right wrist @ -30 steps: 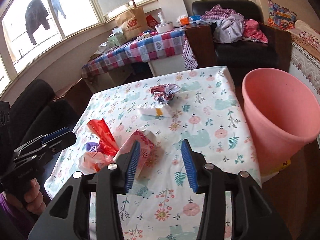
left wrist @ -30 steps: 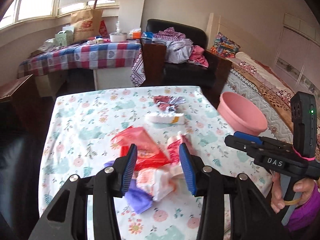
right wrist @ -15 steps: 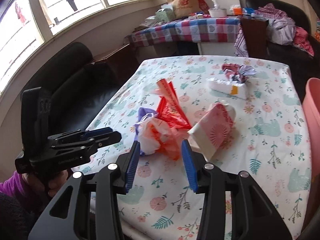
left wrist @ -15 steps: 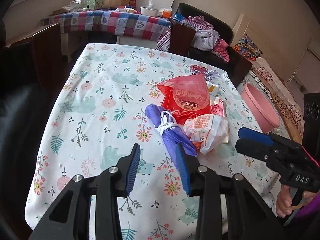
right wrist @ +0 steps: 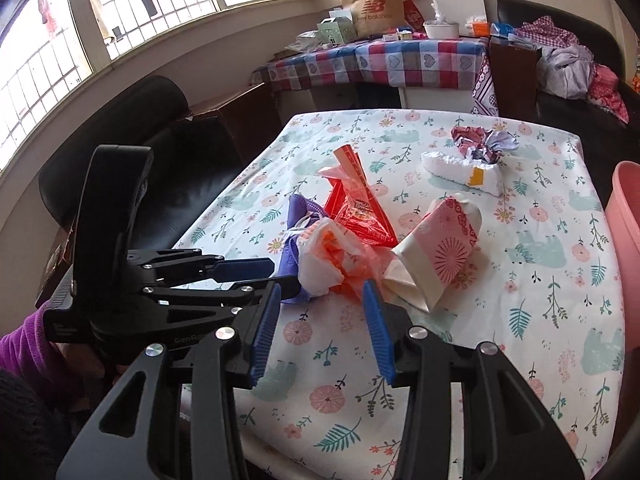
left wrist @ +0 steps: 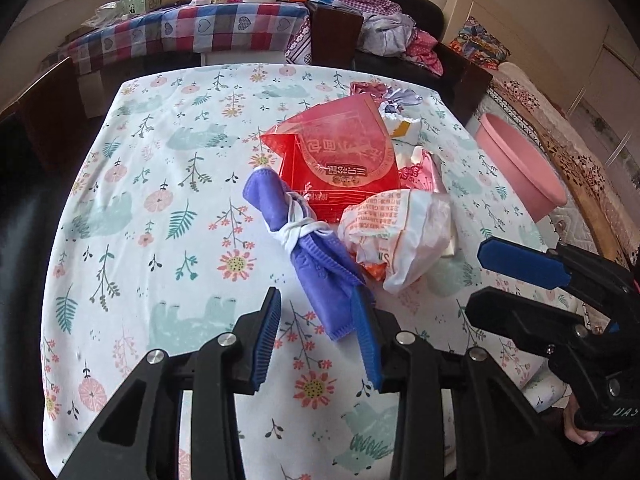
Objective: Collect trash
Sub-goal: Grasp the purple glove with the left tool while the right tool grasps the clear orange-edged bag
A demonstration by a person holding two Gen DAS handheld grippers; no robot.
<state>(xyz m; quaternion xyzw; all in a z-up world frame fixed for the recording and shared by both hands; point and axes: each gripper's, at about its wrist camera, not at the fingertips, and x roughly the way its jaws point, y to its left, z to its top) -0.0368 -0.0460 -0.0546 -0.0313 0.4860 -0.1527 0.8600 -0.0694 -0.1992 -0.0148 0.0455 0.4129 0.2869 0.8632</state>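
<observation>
A pile of trash lies on the floral tablecloth (left wrist: 160, 208). It holds a purple face mask (left wrist: 304, 240), a red plastic bag (left wrist: 340, 160), a crumpled white-and-orange wrapper (left wrist: 400, 228) and a pink paper carton (right wrist: 440, 248). My left gripper (left wrist: 318, 320) is open, low over the cloth. The mask's near end lies between its jaws, against the right pad and apart from the left one. My right gripper (right wrist: 320, 300) is open just short of the wrapper (right wrist: 328, 256), holding nothing. The pink bin (left wrist: 520, 164) stands off the table's right side.
A white packet (right wrist: 464, 168) and a crumpled foil wrapper (right wrist: 480, 140) lie at the table's far end. A black sofa (right wrist: 160, 184) runs along the left side. A checked table (right wrist: 380, 60) with boxes and an armchair with clothes (left wrist: 384, 28) stand behind.
My left gripper has dropped toward the near end of the purple mask and its jaws have narrowed. My right gripper has swung left from the bin side to face the wrapper pile.
</observation>
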